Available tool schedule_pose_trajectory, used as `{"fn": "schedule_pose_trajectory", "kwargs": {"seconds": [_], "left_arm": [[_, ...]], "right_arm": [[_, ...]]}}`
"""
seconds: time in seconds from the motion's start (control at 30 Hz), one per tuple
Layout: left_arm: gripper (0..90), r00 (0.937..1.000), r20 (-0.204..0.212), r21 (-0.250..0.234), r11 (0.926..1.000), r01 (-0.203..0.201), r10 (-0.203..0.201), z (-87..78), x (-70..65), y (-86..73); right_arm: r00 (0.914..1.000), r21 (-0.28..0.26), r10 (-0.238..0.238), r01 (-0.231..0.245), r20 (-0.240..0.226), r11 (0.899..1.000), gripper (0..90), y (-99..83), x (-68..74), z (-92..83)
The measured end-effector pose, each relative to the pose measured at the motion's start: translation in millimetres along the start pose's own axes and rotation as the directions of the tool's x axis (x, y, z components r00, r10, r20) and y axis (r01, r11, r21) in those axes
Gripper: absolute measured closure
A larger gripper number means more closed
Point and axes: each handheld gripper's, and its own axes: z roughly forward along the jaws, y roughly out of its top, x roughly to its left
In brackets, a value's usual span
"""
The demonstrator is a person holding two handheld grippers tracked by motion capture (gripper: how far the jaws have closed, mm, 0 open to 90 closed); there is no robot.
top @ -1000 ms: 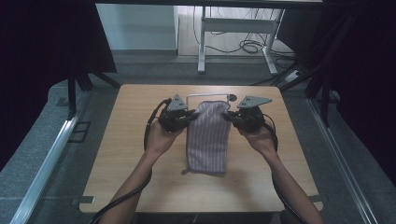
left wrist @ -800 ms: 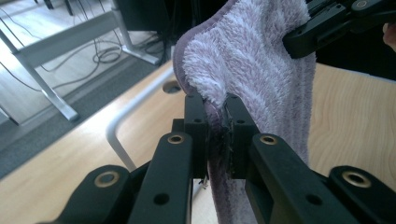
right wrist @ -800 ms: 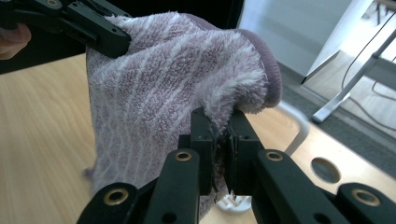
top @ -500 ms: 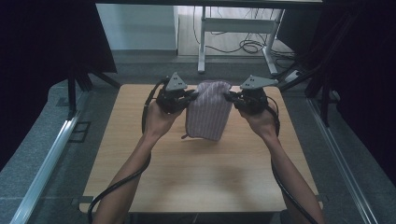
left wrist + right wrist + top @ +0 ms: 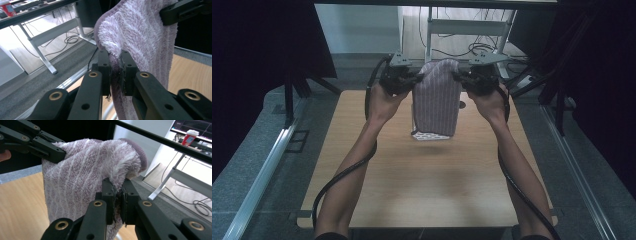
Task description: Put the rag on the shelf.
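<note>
Lilac-striped terry towel (image 5: 436, 97) hangs in the air above the wooden surface (image 5: 427, 175), clear of it, stretched between two grippers at its top corners. The left gripper (image 5: 115, 67) is clamped on the towel's edge, fabric pinched between its jaws; the right gripper (image 5: 118, 195) pinches the opposite corner the same way. The towel's lower end dangles folded, showing a pale underside

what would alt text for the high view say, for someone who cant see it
Two forearms reach up from the bottom edge, each hand with a hand-held gripper, left and right, pinching the top corners of a purple striped towel. The towel hangs above the far half of a wooden table; its lower edge looks clear of the tabletop.
</note>
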Motion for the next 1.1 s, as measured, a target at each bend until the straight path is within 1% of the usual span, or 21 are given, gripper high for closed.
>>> {"fn": "schedule_pose_trajectory", "kwargs": {"seconds": [0.03, 0.17, 0.2, 0.27, 0.3, 0.37, 0.4, 0.53, 0.57, 0.6, 0.67, 0.7, 0.73, 0.77, 0.83, 0.87, 0.93, 1.0, 1.03, 1.07, 1.1], "left_arm": [[81.2, 1.0000, -0.001, 0.006, 1.0000, 0.006, -0.006, 2.7, 6.1, 3.8], [81.0, 0.9998, -0.010, 0.016, 0.9997, 0.020, -0.019, 6.7, 14.3, 8.7], [80.9, 0.9996, -0.013, 0.020, 0.9995, 0.026, -0.026, 8.3, 17.6, 10.6], [80.8, 0.9993, -0.021, 0.026, 0.9992, 0.032, -0.031, 11.0, 22.1, 13.2], [80.6, 0.9989, -0.027, 0.028, 0.9988, 0.039, -0.039, 13.3, 25.0, 15.0], [80.5, 0.9982, -0.036, 0.030, 0.9984, 0.049, -0.048, 17.0, 29.2, 17.0], [80.2, 0.9972, -0.050, 0.036, 0.9977, 0.058, -0.056, 22.8, 33.4, 18.5], [79.7, 0.9945, -0.066, 0.033, 0.9959, 0.084, -0.082, 32.2, 40.0, 17.5], [79.6, 0.9926, -0.080, 0.037, 0.9948, 0.095, -0.092, 40.1, 43.1, 15.4], [79.6, 0.9926, -0.080, 0.037, 0.9948, 0.095, -0.092, 40.1, 43.1, 15.4], [79.6, 0.9910, -0.102, 0.049, 0.9945, 0.092, -0.087, 48.2, 45.2, 12.7], [79.6, 0.9899, -0.115, 0.055, 0.9944, 0.090, -0.083, 52.6, 46.2, 10.9], [79.5, 0.9886, -0.128, 0.063, 0.9941, 0.088, -0.080, 56.7, 47.0, 8.9], [79.5, 0.9871, -0.137, 0.069, 0.9934, 0.092, -0.082, 60.9, 47.5, 6.3], [79.5, 0.9845, -0.159, 0.091, 0.9918, 0.089, -0.074, 69.9, 48.8, 0.6], [79.4, 0.9811, -0.180, 0.111, 0.9895, 0.093, -0.072, 78.9, 50.2, -5.1], [79.4, 0.9794, -0.187, 0.116, 0.9884, 0.098, -0.075, 82.9, 51.0, -8.1], [79.4, 0.9765, -0.200, 0.130, 0.9856, 0.109, -0.081, 90.5, 52.4, -14.0], [79.3, 0.9758, -0.205, 0.160, 0.9809, 0.111, -0.077, 98.5, 53.1, -20.3], [79.2, 0.9758, -0.205, 0.160, 0.9809, 0.111, -0.077, 98.5, 53.1, -20.3], [79.1, 0.9765, -0.201, 0.189, 0.9751, 0.117, -0.078, 105.8, 53.2, -26.9]], "right_arm": [[1.0000, 0.002, -0.001, 0.001, 0.005, 1.000, 82.5, 2.9, -1.4, 1.9], [0.9999, 0.006, 0.002, -0.002, 0.012, 1.000, 82.4, 10.2, -5.9, 8.7], [0.9998, 0.007, 0.008, -0.008, 0.021, 1.000, 82.2, 14.3, -9.2, 14.6], [0.9997, 0.008, 0.009, -0.010, 0.024, 1.000, 82.2, 15.3, -10.4, 16.7], [0.9994, 0.009, 0.015, -0.016, 0.032, 1.000, 82.1, 17.5, -14.3, 23.4], [0.9992, 0.009, 0.019, -0.019, 0.035, 1.000, 82.1, 18.1, -15.7, 25.7], [0.9987, 0.008, 0.031, -0.031, 0.039, 0.999, 82.0, 19.0, -20.5, 32.5], [0.9980, 0.010, 0.041, -0.041, 0.047, 0.999, 81.9, 18.8, -26.3, 41.2], [0.9971, 0.015, 0.055, -0.056, 0.052, 0.998, 81.8, 17.5, -30.8, 48.4], [0.9971, 0.015, 0.055, -0.056, 0.052, 0.998, 81.8, 17.5, -30.8, 48.4], [0.9964, 0.025, 0.063, -0.064, 0.057, 0.998, 81.7, 15.1, -34.7, 58.1], [0.9964, 0.025, 0.063, -0.064, 0.057, 0.998, 81.7, 15.1, -34.7, 58.1], [0.9959, 0.039, 0.067, -0.069, 0.060, 0.997, 81.7, 12.3, -36.6, 65.9], [0.9959, 0.039, 0.067, -0.069, 0.060, 0.997, 81.7, 12.3, -36.6, 65.9], [0.9952, 0.061, 0.073, -0.077, 0.065, 0.995, 81.7, 6.1, -39.0, 78.6], [0.9949, 0.072, 0.077, -0.081, 0.066, 0.994, 81.8, 3.6, -39.7, 82.9], [0.9950, 0.085, 0.074, -0.080, 0.067, 0.993, 81.7, 0.9, -40.1, 87.2], [0.9948, 0.117, 0.077, -0.084, 0.067, 0.990, 81.8, -7.7, -41.4, 99.0], [0.9946, 0.127, 0.080, -0.088, 0.066, 0.988, 81.8, -10.8, -41.8, 102.6], [0.9946, 0.127, 0.080, -0.088, 0.066, 0.988, 81.8, -10.8, -41.8, 102.6], [0.9941, 0.150, 0.087, -0.096, 0.065, 0.984, 81.7, -17.1, -42.5, 109.2]]}}
